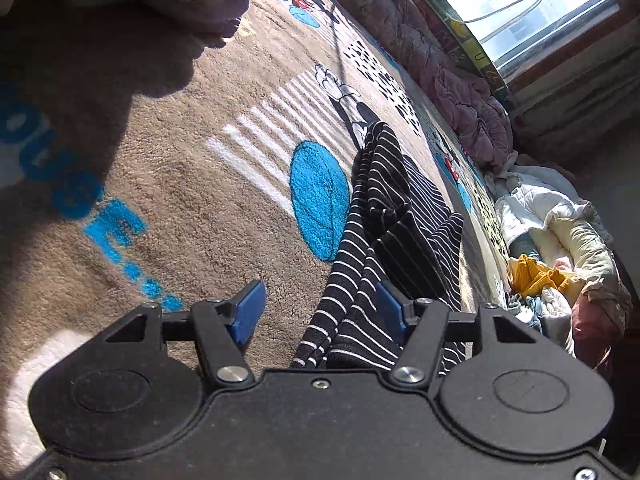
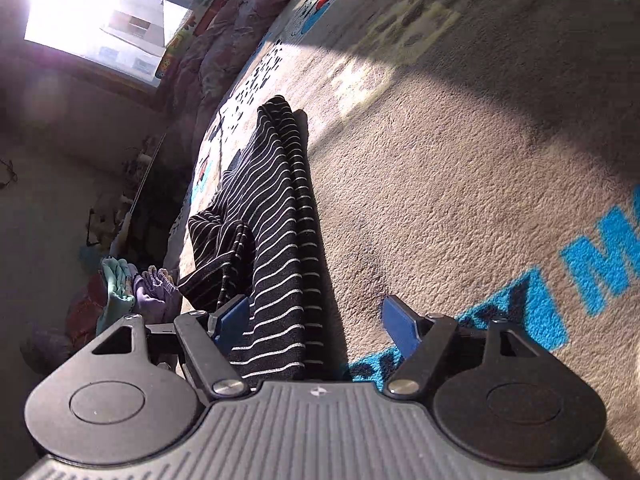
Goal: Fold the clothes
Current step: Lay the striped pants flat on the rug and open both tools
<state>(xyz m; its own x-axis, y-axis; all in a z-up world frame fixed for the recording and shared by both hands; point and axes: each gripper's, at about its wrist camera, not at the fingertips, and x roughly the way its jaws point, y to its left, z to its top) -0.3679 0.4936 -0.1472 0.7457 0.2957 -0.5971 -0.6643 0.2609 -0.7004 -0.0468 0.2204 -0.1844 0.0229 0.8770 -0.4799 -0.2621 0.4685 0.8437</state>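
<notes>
Now your left gripper (image 1: 320, 312) hangs low over the beige plush carpet with blue lettering and cartoon mouse figures (image 1: 192, 184), its blue-padded fingers (image 1: 250, 308) spread apart and pinching nothing. The black garment with thin white stripes (image 1: 384, 216) lies rumpled on that carpet in a long, loosely gathered strip running away from you; its near end passes between the spread fingers, close against the right-hand pad, though no pad presses on it. Beside the garment a round blue patch (image 1: 320, 200) shows in the carpet pile. Your right gripper (image 2: 320, 320) is low as well, its fingers (image 2: 400, 326) also spread wide and gripping nothing; in that view the same striped garment (image 2: 276, 216) lies along the left-hand pad, with bare carpet (image 2: 440, 184) in front of the other one. Beyond the carpet's far edge a crumpled mauve quilt (image 1: 452, 80) runs below a bright window (image 1: 520, 4), and a heap of mixed clothes (image 1: 536, 276) sits off to the side on the floor.
</notes>
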